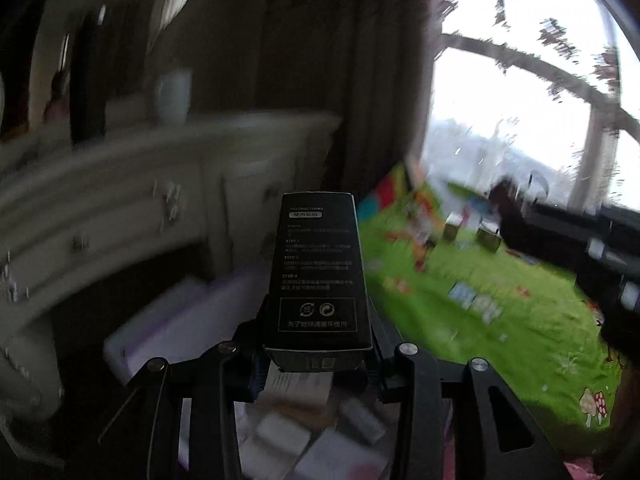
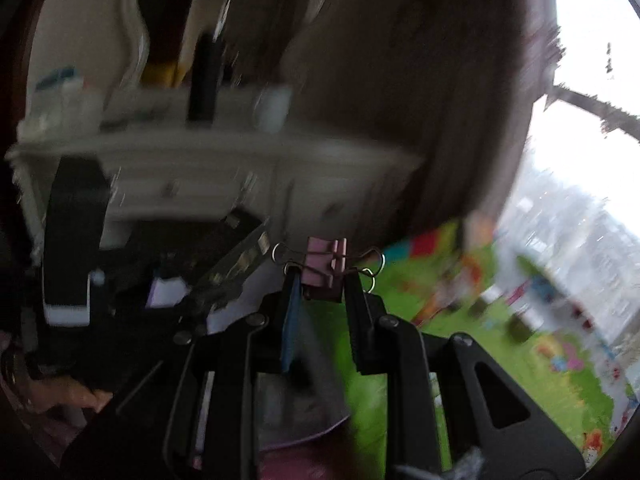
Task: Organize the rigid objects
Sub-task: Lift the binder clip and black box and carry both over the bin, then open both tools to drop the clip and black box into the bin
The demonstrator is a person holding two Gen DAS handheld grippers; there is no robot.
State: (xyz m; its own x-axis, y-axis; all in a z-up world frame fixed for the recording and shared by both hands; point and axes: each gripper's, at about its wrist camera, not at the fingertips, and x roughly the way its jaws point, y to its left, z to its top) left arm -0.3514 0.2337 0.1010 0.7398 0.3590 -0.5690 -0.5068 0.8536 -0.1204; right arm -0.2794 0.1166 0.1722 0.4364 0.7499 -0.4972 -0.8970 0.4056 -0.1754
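In the left wrist view the left gripper [image 1: 318, 360] sits at the bottom centre of the frame, its fingers closed part-way on a black box [image 1: 318, 276] that stands up between them and reaches to mid-frame; the box face carries white printed instructions and two round recycling marks. Below the box, at the bottom centre, lies a blurred heap of small white and grey boxes [image 1: 316, 432] on what looks like a pale lilac tray [image 1: 168, 328], though blur hides its edges. A cream dresser [image 1: 120, 184] fills the left half, with a white jug [image 1: 174, 96] on its top at upper left. A green mat [image 1: 480, 300] with bright patches spreads across the right, under a bright window [image 1: 520, 80] at upper right. In the right wrist view the right gripper [image 2: 322, 280] holds centre frame, its fingers pinched tight on a pink binder clip [image 2: 324, 270] whose wire handles stick out to both sides. At the left of that frame the black box [image 2: 74, 232] shows again, upright and blurred, with a hand [image 2: 64, 394] at lower left. The dresser [image 2: 200, 172] lies behind, the mat [image 2: 500, 352] at lower right.
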